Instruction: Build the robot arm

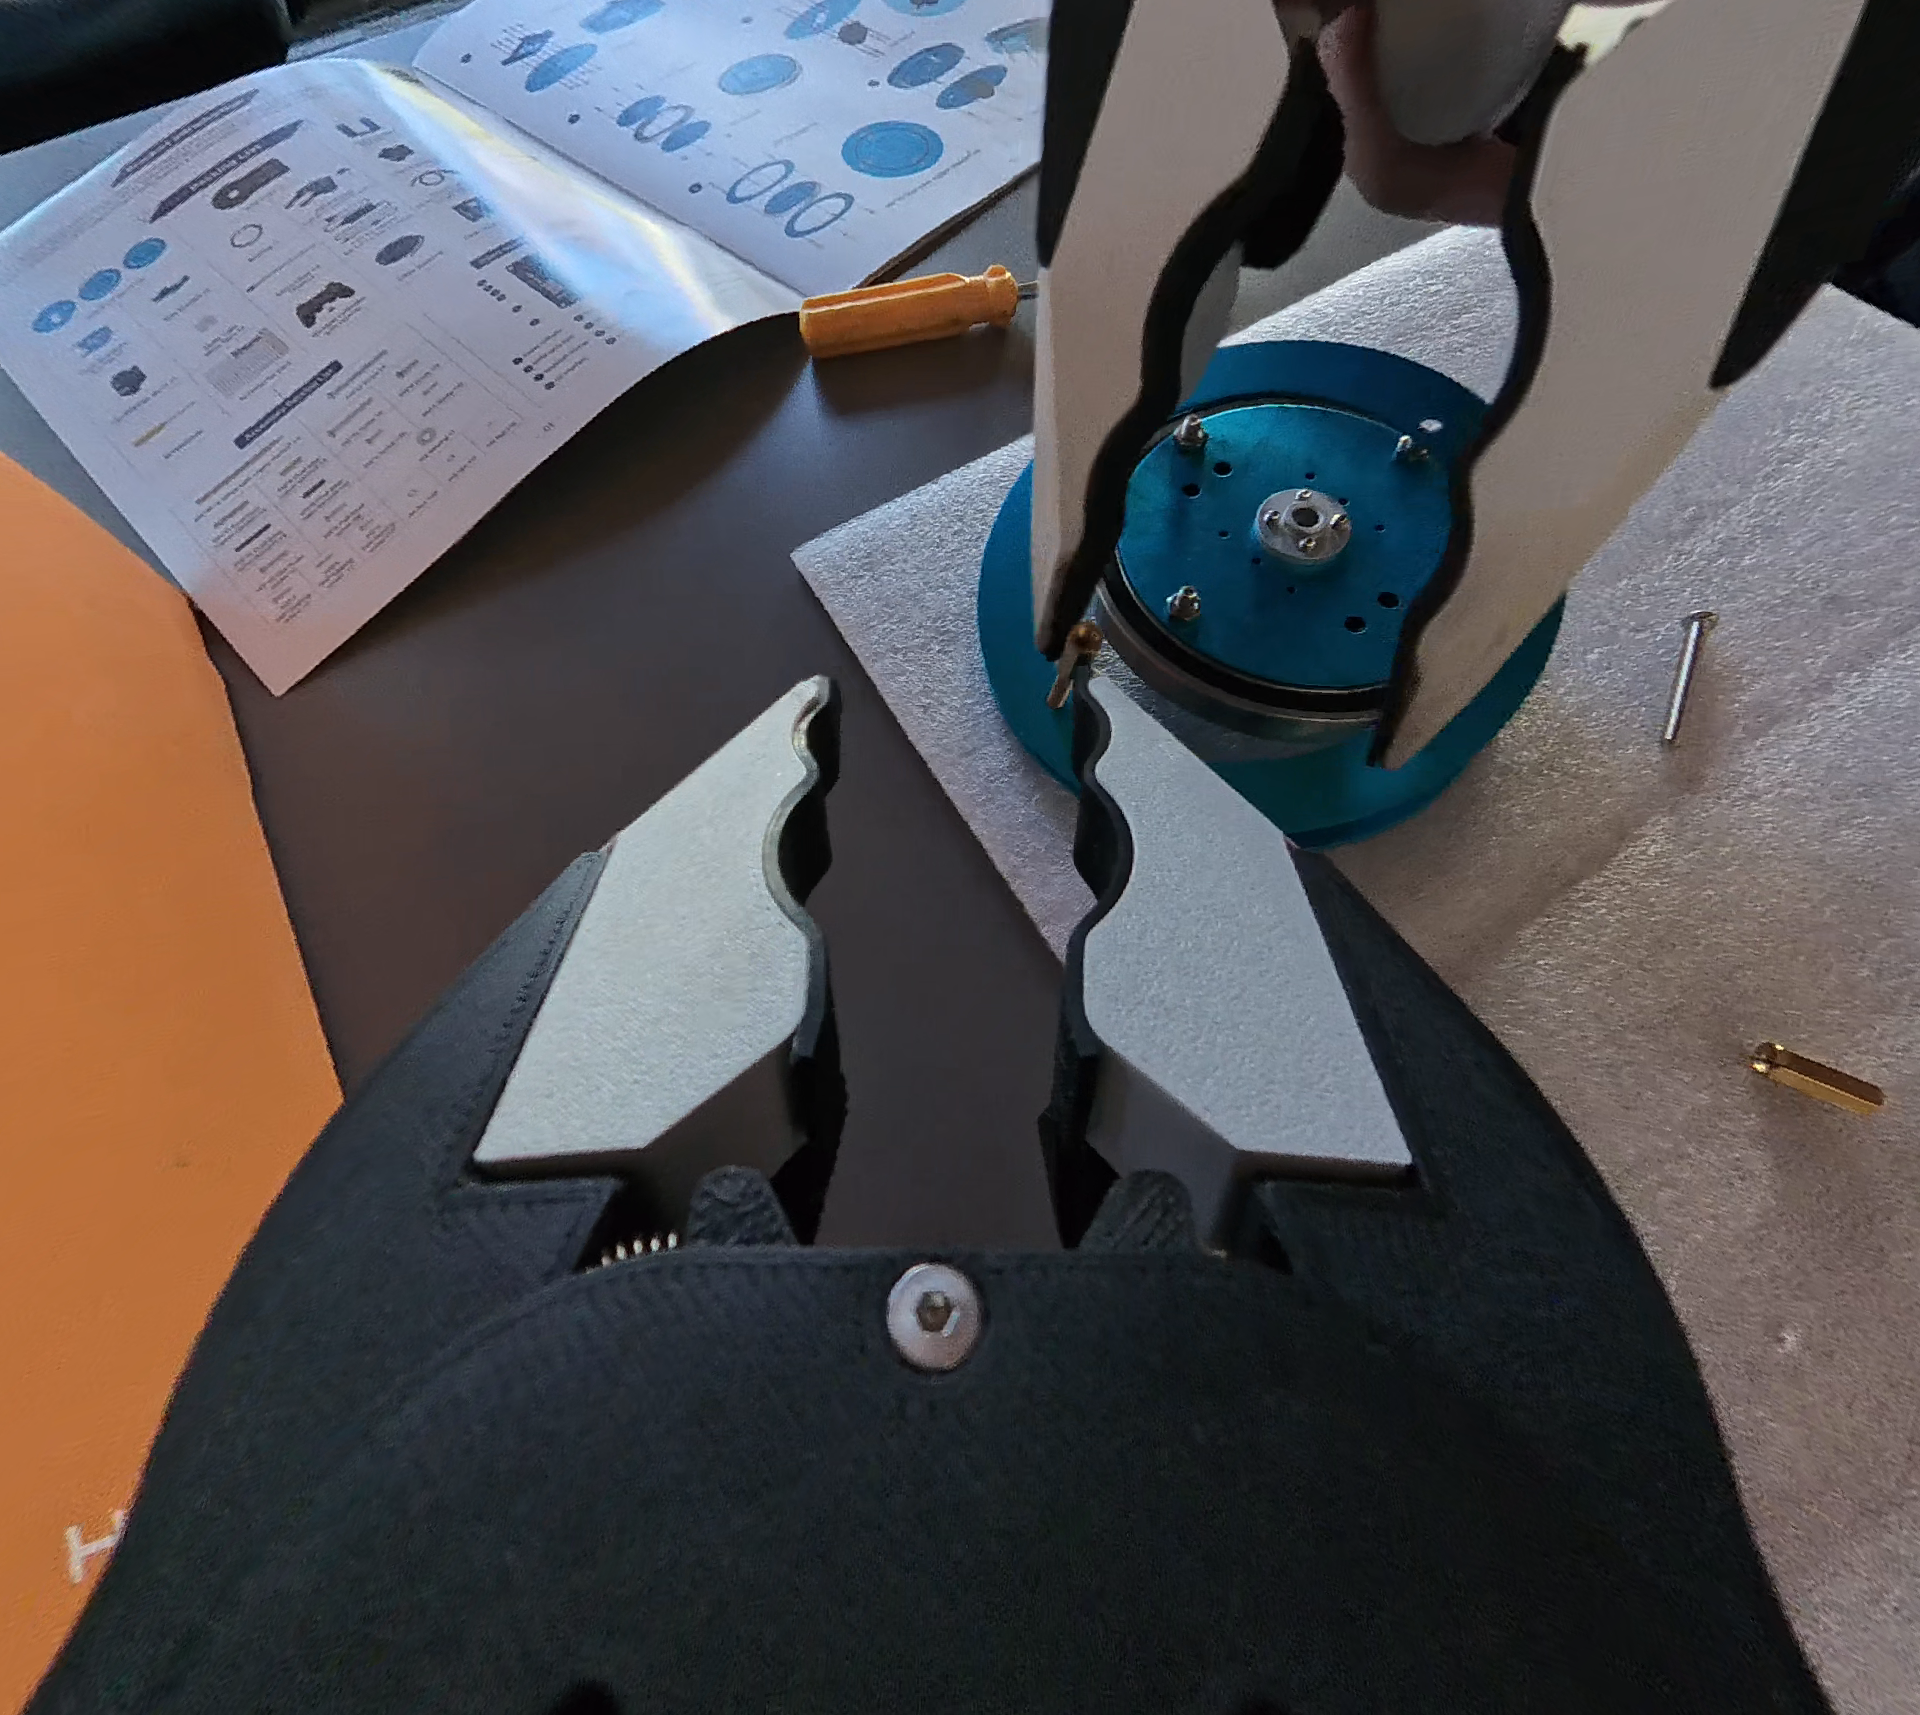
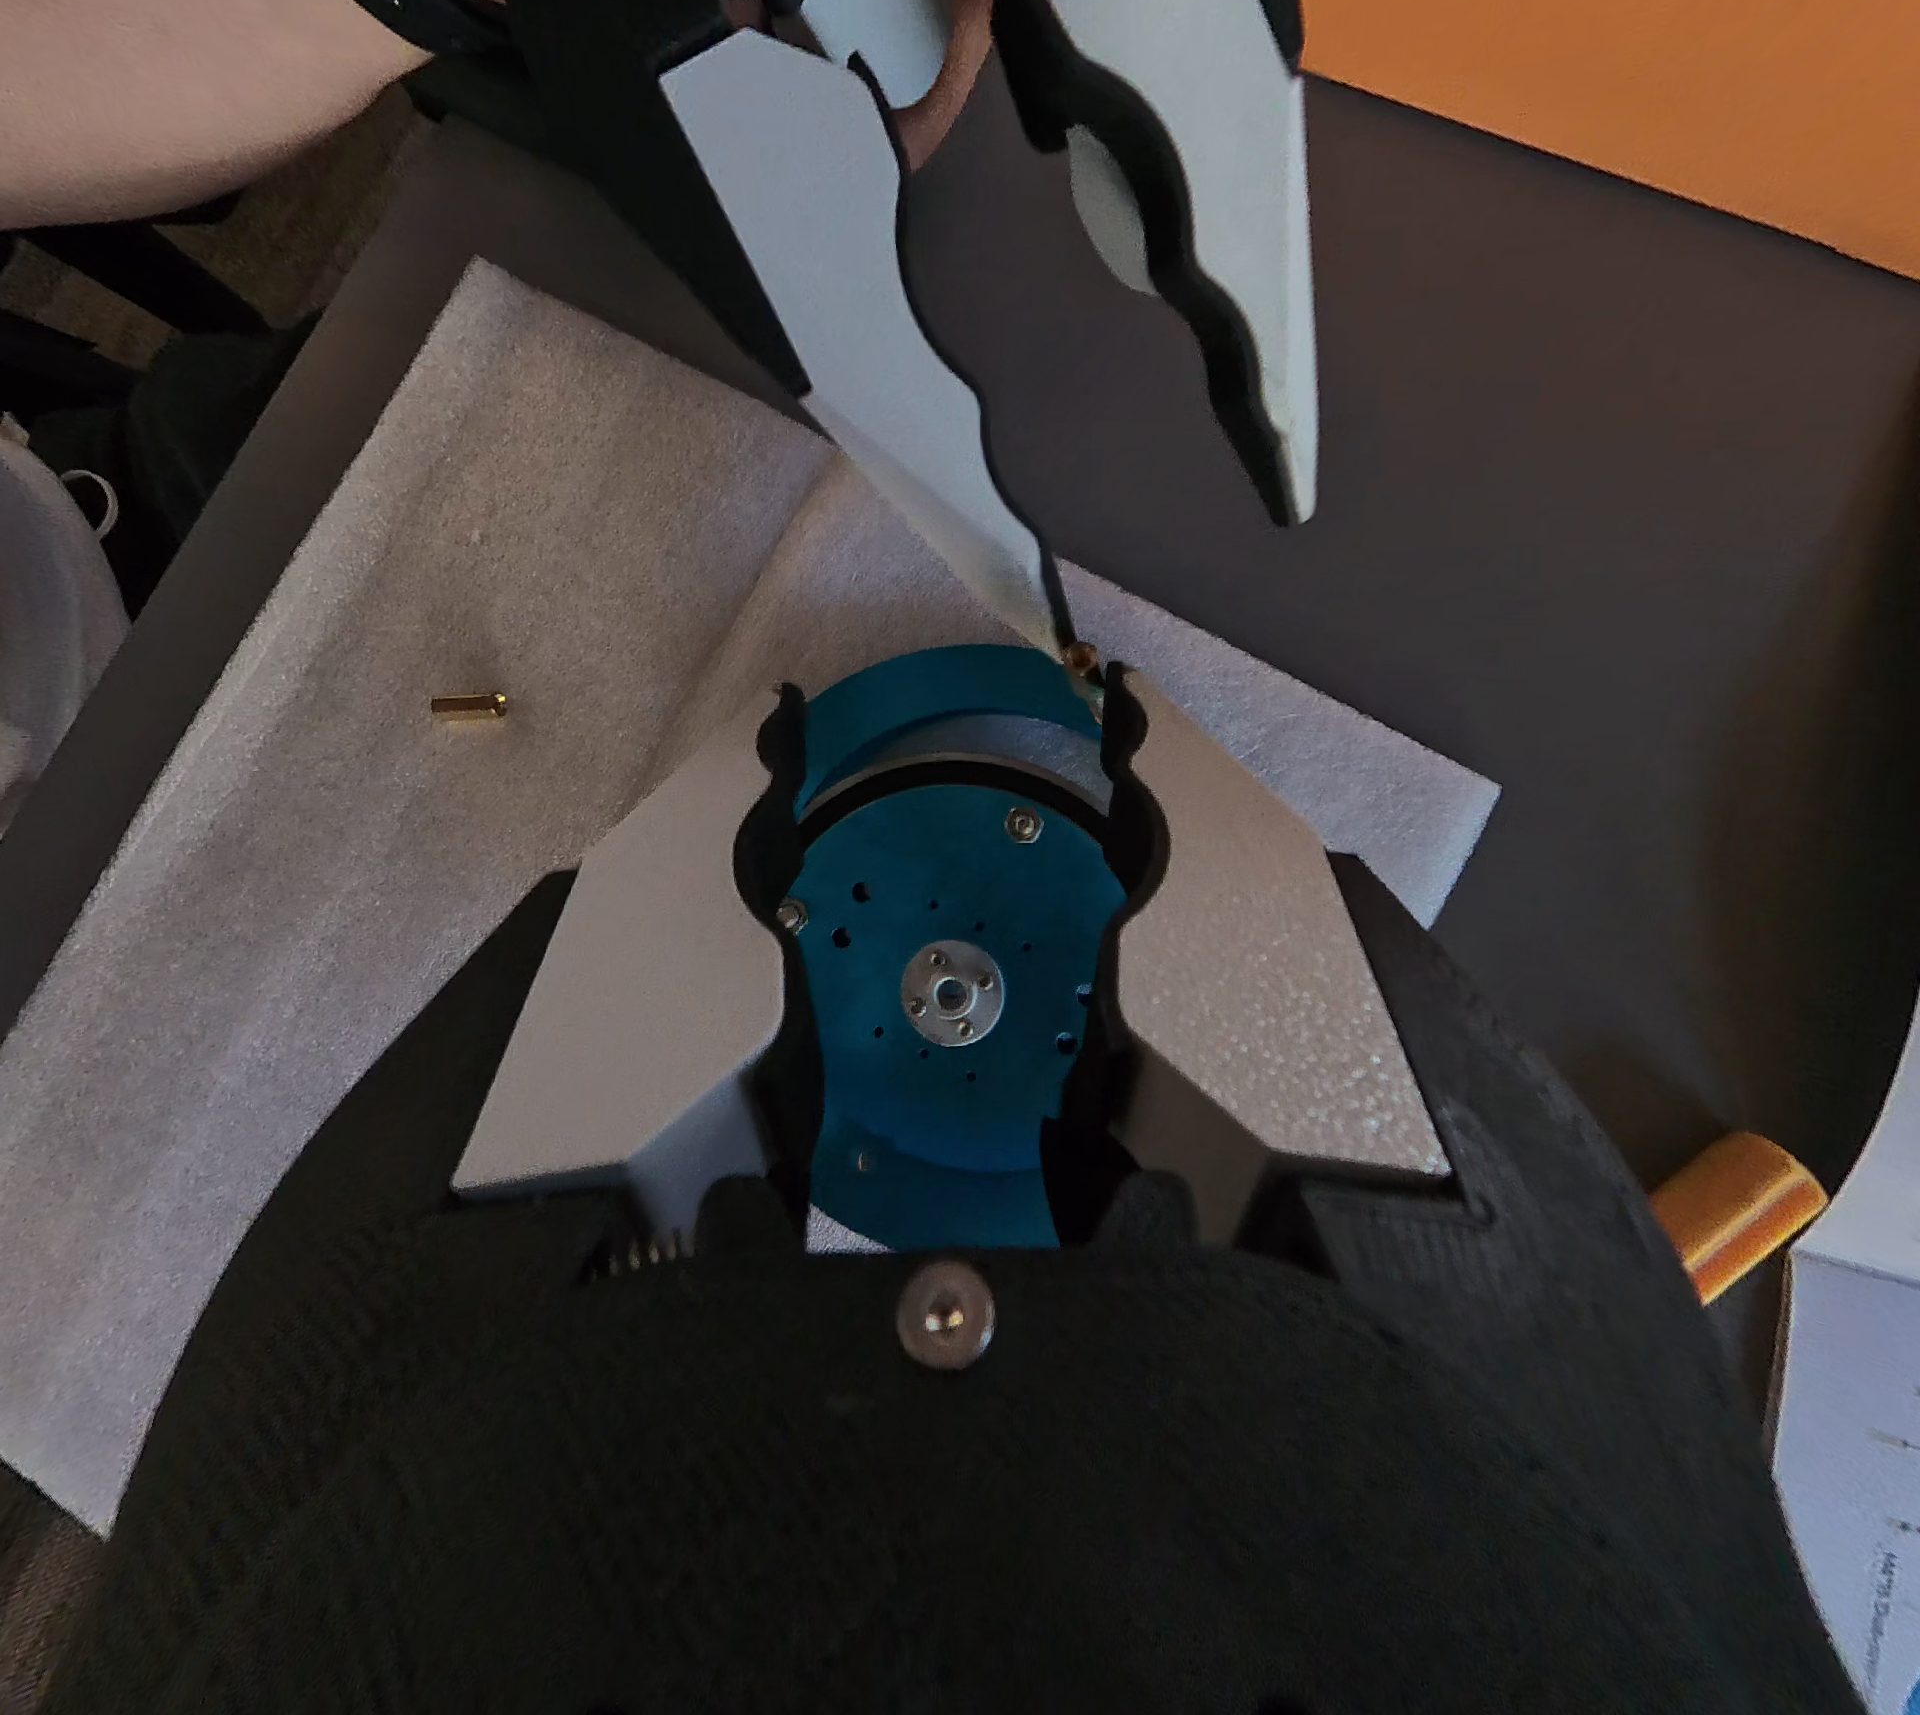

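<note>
Writing: an open booklet of printed diagrams and small text lies on the dark worktop, beside an orange sheet bearing pale lettering.
Right gripper: pointed steeply down, fingers clenched around the blue round metal part, one finger on each side.
Left gripper: held low and level, fingers spread apart; its right fingertip appears to touch a small brass post at the part's edge.
Around: white foam sheet under the part, carrying a loose brass post and a steel screw; an orange-handled screwdriver lies near the booklet.
</note>
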A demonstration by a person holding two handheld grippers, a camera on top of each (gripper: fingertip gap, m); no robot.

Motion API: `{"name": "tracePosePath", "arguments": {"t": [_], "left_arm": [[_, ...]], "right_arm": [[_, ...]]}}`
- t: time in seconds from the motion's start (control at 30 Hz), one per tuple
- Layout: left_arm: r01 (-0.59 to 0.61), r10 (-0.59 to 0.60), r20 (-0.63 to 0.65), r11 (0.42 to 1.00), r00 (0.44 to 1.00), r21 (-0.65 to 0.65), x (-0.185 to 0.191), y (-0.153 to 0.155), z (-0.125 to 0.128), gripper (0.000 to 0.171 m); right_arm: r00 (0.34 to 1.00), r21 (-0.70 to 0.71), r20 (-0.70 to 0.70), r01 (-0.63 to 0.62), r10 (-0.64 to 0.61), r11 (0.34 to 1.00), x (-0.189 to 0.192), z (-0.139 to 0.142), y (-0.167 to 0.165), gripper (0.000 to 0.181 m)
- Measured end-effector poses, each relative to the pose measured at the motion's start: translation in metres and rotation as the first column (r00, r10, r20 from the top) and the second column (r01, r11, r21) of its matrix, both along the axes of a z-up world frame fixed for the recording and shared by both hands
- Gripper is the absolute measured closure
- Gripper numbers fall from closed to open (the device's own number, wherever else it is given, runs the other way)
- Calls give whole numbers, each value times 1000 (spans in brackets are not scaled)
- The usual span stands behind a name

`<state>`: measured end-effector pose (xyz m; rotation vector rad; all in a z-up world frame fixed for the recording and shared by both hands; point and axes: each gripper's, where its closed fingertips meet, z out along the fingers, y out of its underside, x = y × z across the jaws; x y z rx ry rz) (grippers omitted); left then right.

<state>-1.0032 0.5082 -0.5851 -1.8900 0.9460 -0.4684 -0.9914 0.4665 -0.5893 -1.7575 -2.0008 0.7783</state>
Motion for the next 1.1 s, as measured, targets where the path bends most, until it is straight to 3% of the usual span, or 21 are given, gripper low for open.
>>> {"name": "tracePosePath", "arguments": {"t": [0.1,0.3,0.4,0.63,0.83,1.0,1.1], "left_arm": [[-49,48,29,999,998,19,-7,5,6,132],[63,-63,-3,998,998,-23,7,-13,-4,130],[45,-45,-56,999,997,4,9,-8,-7,130],[-15,14,23,1000,1000,14,-4,-1,4,137],[59,-59,-16,998,998,1,8,-11,-3,129],[-4,4,-28,1000,1000,-2,0,-1,-5,126],[-31,31,-18,999,999,9,-8,1,-3,134]], "right_arm": [[1000,-5,-3,11,-11,1000,4,2,-2,124],[999,-15,-22,48,-49,999,6,5,6,126],[999,-16,-25,21,-22,1000,1,3,3,126],[1000,-12,0,2,-2,1000,8,0,-3,128],[999,-5,-28,27,-27,1000,4,3,5,125],[1000,7,-11,0,0,1000,2,0,-3,123],[1000,-17,-14,-12,12,1000,7,3,-8,132]]}}
